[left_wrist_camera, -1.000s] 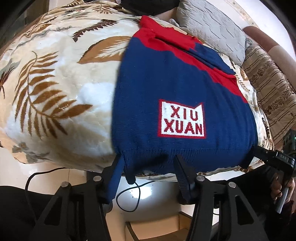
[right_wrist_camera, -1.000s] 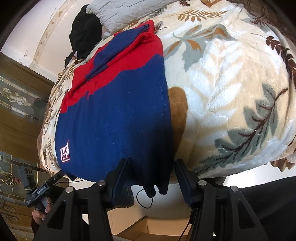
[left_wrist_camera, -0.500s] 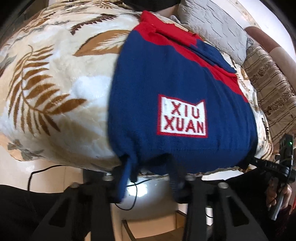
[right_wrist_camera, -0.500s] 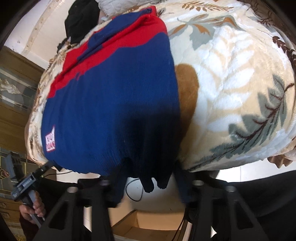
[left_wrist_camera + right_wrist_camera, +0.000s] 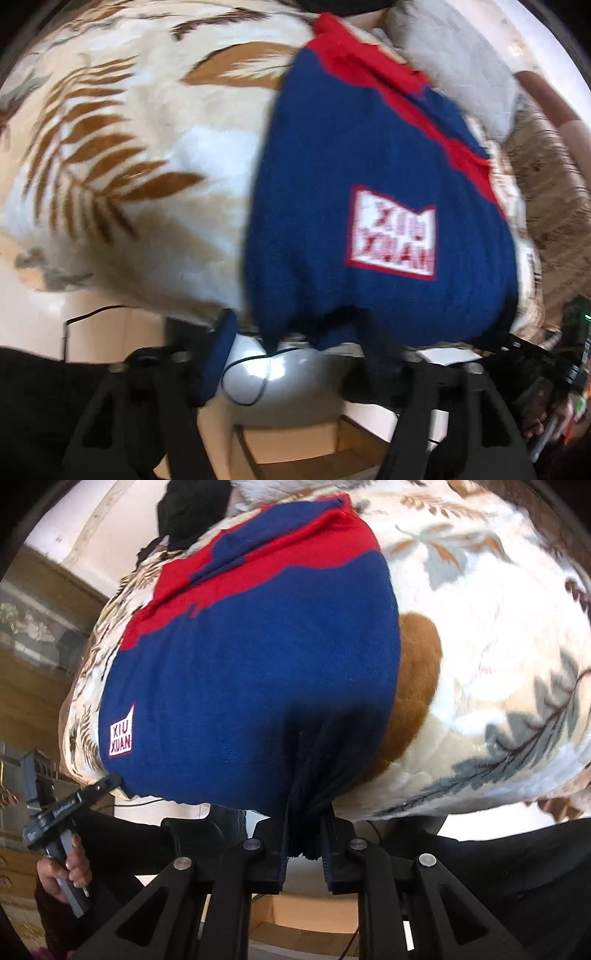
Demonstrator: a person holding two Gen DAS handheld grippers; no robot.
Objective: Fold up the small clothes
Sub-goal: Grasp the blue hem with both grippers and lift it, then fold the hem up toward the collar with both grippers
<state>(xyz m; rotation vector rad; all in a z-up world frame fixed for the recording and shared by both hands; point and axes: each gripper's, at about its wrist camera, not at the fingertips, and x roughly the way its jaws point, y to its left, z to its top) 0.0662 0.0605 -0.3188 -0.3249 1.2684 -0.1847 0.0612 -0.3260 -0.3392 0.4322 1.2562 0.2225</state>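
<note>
Just one sweater (image 5: 251,686), two grippers

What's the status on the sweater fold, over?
Right gripper jaws closing, sweater hem bunched between them. Left gripper jaws opening around the other hem corner. Sweater flat on leaf-print blanket. Nothing obstructing.

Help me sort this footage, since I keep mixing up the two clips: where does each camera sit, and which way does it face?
Left wrist: on the left gripper, looking down along its opening fingers at the sweater hem on the blanket; the person's other hand shows at right.
Right wrist: on the right gripper, jaws closing on the bunched hem; the other hand shows at left.
Shared: sweater, its white patch, blanket.
</note>
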